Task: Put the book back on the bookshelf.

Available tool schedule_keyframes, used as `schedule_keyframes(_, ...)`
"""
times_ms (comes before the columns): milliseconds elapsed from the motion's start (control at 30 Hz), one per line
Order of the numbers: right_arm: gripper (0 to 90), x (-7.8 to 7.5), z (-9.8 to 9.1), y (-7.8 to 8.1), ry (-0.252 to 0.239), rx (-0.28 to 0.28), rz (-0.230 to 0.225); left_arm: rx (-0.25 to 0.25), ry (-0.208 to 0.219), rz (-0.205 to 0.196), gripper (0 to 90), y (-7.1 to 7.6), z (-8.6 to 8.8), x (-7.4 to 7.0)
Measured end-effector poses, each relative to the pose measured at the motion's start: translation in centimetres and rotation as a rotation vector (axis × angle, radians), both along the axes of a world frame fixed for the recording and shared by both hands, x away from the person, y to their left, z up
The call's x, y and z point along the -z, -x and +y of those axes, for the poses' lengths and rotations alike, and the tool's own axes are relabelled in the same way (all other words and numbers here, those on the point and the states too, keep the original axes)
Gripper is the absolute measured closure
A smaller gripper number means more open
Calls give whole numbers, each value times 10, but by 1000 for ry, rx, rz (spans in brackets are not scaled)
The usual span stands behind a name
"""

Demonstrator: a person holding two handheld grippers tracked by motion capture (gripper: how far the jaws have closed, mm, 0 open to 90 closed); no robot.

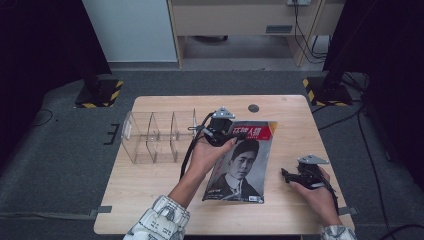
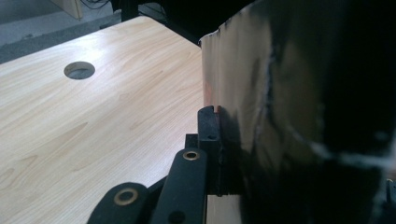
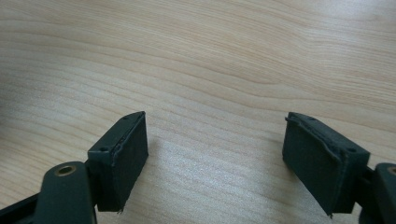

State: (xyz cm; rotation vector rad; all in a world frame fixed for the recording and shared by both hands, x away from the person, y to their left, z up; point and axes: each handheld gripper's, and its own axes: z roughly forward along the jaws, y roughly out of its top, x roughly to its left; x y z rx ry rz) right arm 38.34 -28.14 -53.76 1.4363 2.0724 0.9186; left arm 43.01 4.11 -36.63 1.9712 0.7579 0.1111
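While the glossy magazine with the black-and-white portrait cover and red title band (image 1: 242, 162) is sitting near the middle of the light wooden counter (image 1: 150, 185), it's clearly mid-pickup: the left gripper (image 1: 231, 133) has its fingers (image 2: 208, 126) clamped tight on the top left corner by the red band, and in the left gripper view that edge looks peeled up off the wood, cover curling a bit. The bottom end seems to rest on the counter, though I can't say exactly how much is lifted. Long axis runs roughly away from the person, slightly slanted, title end at the far side and the portrait upright as seen from the person's seat. The right gripper (image 1: 295, 176) is parked off to the right, well apart from the magazine, fingers (image 3: 119, 158) spread wide with nothing between them, just bare wood underneath. To the left there's a clear acrylic file rack with upright dividers (image 1: 150, 136), empty slots from what I can tell, so my guess is the magazine is headed in there. Next move probably needs the whole thing raised clear, swung left and stood up on edge so it lines up with a slot; being floppy and held by one corner, it could sag or slip, so the free gripper may need to steady the lower end.
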Motion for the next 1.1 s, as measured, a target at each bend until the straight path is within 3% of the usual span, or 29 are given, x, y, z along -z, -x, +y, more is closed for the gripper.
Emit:
schedule_keyframes(600,221,0,2,0,-3,-14,-2,9,61,-48,864,15,18,-36)
schedule_keyframes(1100,222,0,3,1,-6,-22,-2,8,62,-78,863,22,28,-56)
